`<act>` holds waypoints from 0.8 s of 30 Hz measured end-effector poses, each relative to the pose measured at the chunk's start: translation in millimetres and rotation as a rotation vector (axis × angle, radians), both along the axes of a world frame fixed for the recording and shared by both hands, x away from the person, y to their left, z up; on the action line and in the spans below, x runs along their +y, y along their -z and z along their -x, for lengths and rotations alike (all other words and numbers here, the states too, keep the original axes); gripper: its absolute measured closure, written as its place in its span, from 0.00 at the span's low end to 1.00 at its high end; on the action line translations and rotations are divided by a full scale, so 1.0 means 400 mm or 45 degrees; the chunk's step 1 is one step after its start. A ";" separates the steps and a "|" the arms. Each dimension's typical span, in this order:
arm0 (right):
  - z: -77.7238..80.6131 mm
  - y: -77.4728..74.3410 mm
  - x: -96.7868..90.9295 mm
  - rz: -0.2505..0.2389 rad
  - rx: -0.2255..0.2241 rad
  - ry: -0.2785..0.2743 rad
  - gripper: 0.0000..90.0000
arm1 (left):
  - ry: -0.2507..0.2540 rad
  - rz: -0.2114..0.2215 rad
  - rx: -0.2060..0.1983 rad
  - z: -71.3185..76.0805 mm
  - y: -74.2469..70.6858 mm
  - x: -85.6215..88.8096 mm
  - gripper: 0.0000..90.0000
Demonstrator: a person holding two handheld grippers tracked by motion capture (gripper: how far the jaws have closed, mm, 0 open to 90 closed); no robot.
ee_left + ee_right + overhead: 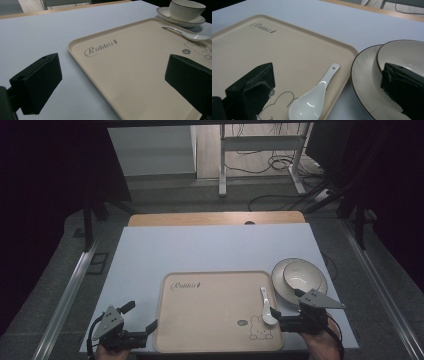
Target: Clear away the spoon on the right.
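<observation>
While the spoon (313, 100) lies on the tray (210, 320), L claw (141, 316) & R claw (286, 309) both gape, holding nothing.

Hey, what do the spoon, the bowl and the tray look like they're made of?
The spoon looks like glazed white ceramic: glossy, with sharp highlights. The bowl seems glazed ceramic too, off-white with a dark rim line. The tray is probably matte beige plastic or melamine, with printed lettering and a moulded raised edge.
</observation>
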State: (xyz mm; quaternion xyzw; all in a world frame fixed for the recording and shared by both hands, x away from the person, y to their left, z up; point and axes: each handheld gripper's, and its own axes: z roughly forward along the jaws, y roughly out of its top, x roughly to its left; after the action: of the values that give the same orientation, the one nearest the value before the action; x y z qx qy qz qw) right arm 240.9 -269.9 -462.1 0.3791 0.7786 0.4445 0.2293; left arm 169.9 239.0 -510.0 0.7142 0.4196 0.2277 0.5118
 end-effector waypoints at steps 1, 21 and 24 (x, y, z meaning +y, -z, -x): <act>0.003 -0.001 -0.004 -0.002 0.000 0.003 0.00 | 0.001 0.001 0.000 0.000 0.000 0.000 0.01; 0.046 0.022 -0.065 -0.020 -0.037 0.037 0.00 | -0.002 0.008 0.014 -0.002 0.003 0.005 0.01; 0.051 0.030 -0.074 -0.030 -0.043 0.046 0.00 | -0.002 0.010 0.017 -0.003 0.004 0.005 0.01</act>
State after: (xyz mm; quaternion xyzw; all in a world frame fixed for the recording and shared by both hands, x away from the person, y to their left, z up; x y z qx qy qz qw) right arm 220.4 -299.6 -474.1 0.3881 0.7624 0.4557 0.2458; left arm 171.0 241.2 -511.5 0.7134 0.4244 0.2218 0.5116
